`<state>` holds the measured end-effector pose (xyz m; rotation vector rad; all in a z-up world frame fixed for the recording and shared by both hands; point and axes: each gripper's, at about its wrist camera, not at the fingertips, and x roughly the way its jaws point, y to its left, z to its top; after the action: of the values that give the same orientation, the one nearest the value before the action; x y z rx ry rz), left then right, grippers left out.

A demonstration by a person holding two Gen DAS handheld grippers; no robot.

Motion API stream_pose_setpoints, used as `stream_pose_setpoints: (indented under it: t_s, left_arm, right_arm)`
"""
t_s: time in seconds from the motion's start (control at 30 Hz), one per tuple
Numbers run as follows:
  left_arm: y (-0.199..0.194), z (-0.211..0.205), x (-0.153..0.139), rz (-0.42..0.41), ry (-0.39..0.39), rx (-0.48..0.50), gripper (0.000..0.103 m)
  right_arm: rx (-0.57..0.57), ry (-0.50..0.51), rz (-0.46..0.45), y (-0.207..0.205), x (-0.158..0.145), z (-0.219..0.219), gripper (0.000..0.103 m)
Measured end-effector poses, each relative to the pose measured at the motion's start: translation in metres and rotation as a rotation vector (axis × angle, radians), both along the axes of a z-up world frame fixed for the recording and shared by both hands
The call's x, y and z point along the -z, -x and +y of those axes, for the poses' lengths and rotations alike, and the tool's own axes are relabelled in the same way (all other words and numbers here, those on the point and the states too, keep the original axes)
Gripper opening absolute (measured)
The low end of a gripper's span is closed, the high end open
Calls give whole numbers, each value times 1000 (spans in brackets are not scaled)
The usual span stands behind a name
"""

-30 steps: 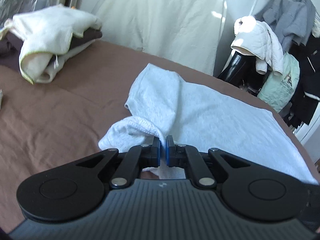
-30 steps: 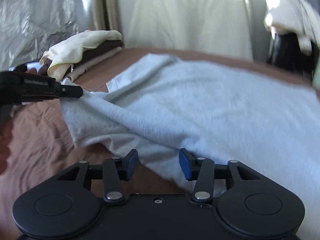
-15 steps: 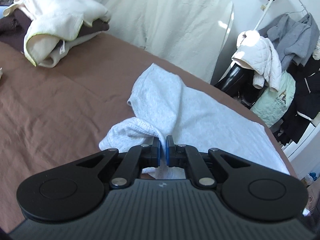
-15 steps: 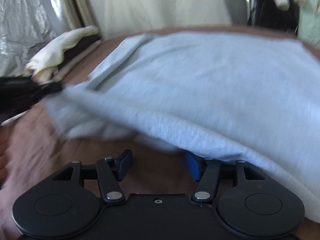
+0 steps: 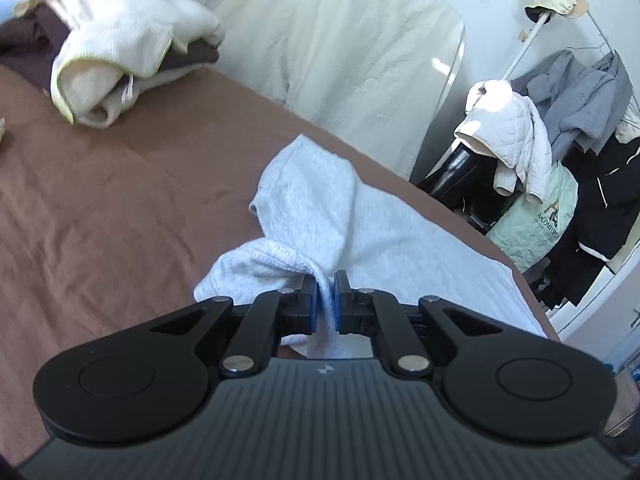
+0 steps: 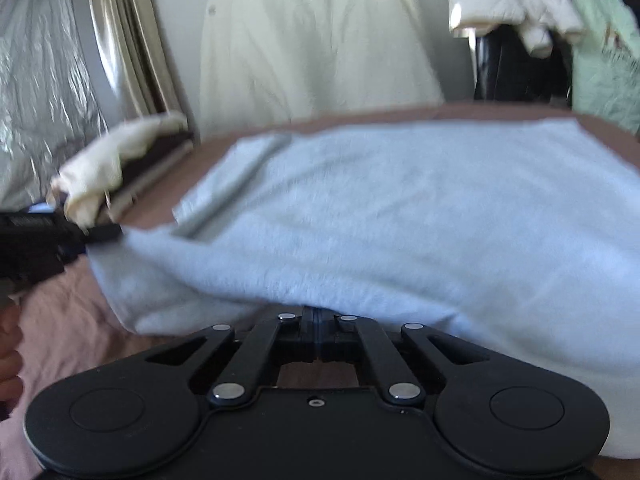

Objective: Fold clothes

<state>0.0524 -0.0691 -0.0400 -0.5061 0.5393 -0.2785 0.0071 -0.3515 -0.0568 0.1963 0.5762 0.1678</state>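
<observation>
It is a home bedroom. A bed (image 5: 120, 208) wears a brown sheet, and a crowded clothes rack (image 5: 580, 128) stands beside curtains (image 6: 132, 40).

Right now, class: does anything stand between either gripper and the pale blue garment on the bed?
Nothing visible does. The left gripper is shut on a bunched corner of the garment. The right gripper has just closed at the garment's near edge, though whether it caught cloth is hidden. The bed around is bare.
</observation>
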Motion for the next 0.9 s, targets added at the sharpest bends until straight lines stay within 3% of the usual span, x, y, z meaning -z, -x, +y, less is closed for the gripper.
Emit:
stream_pose_setpoints:
  t_s: [0.07, 0.17, 0.23, 0.27, 0.3, 0.37, 0.47, 0.6, 0.73, 0.77, 0.8, 0.83, 0.9]
  left_arm:
    - [3, -1, -7, -25, 1, 10, 6]
    - [5, -3, -11, -35, 9, 22, 6]
    - [7, -4, -13, -34, 22, 31, 6]
    - [8, -2, -14, -33, 50, 43, 6]
    - [10, 0, -16, -32, 81, 56, 6]
    - [12, 4, -19, -9, 134, 87, 6]
    - [13, 6, -24, 36, 163, 146, 6]
    - [14, 12, -20, 46, 262, 177, 4]
    - [14, 14, -14, 49, 306, 166, 4]
    - [13, 13, -12, 52, 290, 159, 4]
    - [12, 12, -10, 53, 275, 152, 4]
    - [11, 10, -7, 58, 264, 144, 4]
    - [8, 6, -2, 84, 241, 126, 6]
  right_arm:
    - [-38, -19, -30, 7, -14, -3, 1]
    - [-154, -47, 35, 2, -20, 5, 3]
    - [-202, -74, 72, 0, -17, 20, 13]
    - [-219, -69, 81, 0, -14, 31, 30]
    - [-242, -59, 90, -1, -11, 44, 57]
    - [-294, -35, 87, -4, -6, 70, 71]
    - [-339, 22, 79, -15, -1, 107, 79]
    - [-239, 49, 104, -45, -1, 136, 80]
    - [-97, 78, 112, -51, 9, 124, 74]
    - [-77, 57, 93, -46, 11, 112, 56]
    - [-63, 18, 76, -40, 13, 99, 29]
    - [-50, -7, 70, -37, 14, 87, 15]
    - [-29, -7, 67, -39, 13, 71, 7]
